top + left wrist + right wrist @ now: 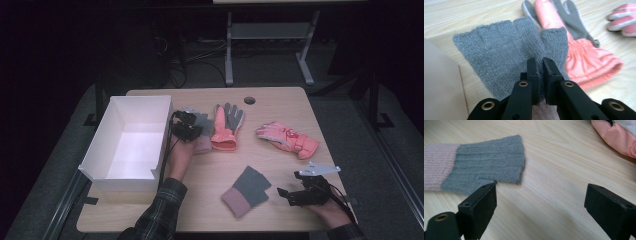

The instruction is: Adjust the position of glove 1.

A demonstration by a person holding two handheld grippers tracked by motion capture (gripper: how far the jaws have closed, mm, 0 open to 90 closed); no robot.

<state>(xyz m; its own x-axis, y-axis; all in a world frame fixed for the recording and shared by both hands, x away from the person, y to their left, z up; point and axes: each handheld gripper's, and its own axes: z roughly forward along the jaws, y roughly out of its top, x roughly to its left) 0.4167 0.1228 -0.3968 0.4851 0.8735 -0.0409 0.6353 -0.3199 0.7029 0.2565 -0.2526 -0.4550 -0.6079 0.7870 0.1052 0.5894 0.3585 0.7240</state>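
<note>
Grey knit, a fingerless glove [202,131] with a pink cuff, was seen in the high view at about ten o'clock on the table [280,107], just right of the white box [131,140] and touching the pink and grey glove [226,127]. The left claw [186,126] was laid over it. A second knit glove [246,190] lay at about six o'clock, with the right claw [287,195] near it at four o'clock. A padded pink glove [286,139] was placed at two o'clock.

In the left gripper view, the left claw [540,72] was pinched narrow on the grey glove [504,53].

In the right gripper view, the right claw [541,205] was spread wide, nothing held, and the second glove [484,167] lay at ten o'clock.
</note>
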